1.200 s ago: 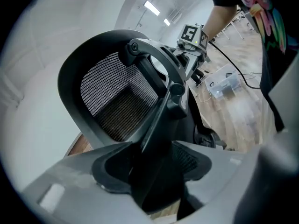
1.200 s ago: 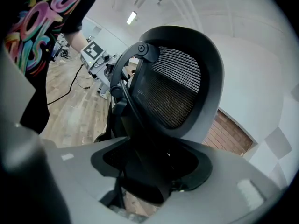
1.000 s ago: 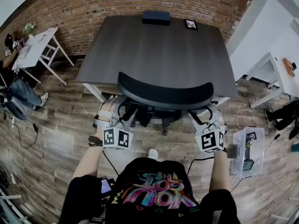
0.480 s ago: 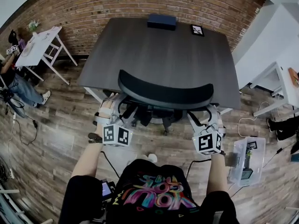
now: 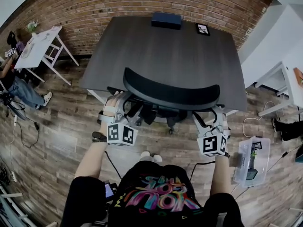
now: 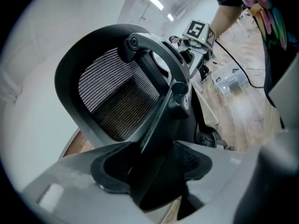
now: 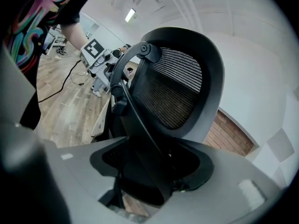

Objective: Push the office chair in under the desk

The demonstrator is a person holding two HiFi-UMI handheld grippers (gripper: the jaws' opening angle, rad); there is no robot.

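- Shoes (image 5: 148, 157): two toes are now seen on the plank floor (image 5: 57, 131) just behind the chair, where only one showed a second ago. A small step toward the desk is indicated.
- Left gripper (image 5: 121, 113): the jaws are pinched onto the left strut (image 6: 159, 125) of the chair's back frame, below the mesh (image 6: 112, 101).
- Right gripper (image 5: 212, 119): the jaws are clamped likewise on the right strut (image 7: 142, 129). The two grips are set level, one near each end of the backrest.
- Chair (image 5: 170, 96): the backrest is held upright and square to the desk, with its top rail overlapping the front edge. The seat and base are largely hidden beneath the top. Compared with a second ago, the chair has been carried slightly farther in, together with both grippers.
- Desk (image 5: 161, 46): the dark top is occupied only by a black box (image 5: 166, 20) and a small card (image 5: 202, 29) at the far edge, by the brick wall (image 5: 142, 1).
- Reading: the push is judged nearly complete. Only a short, straight shove appears to be left before the backrest meets the edge.
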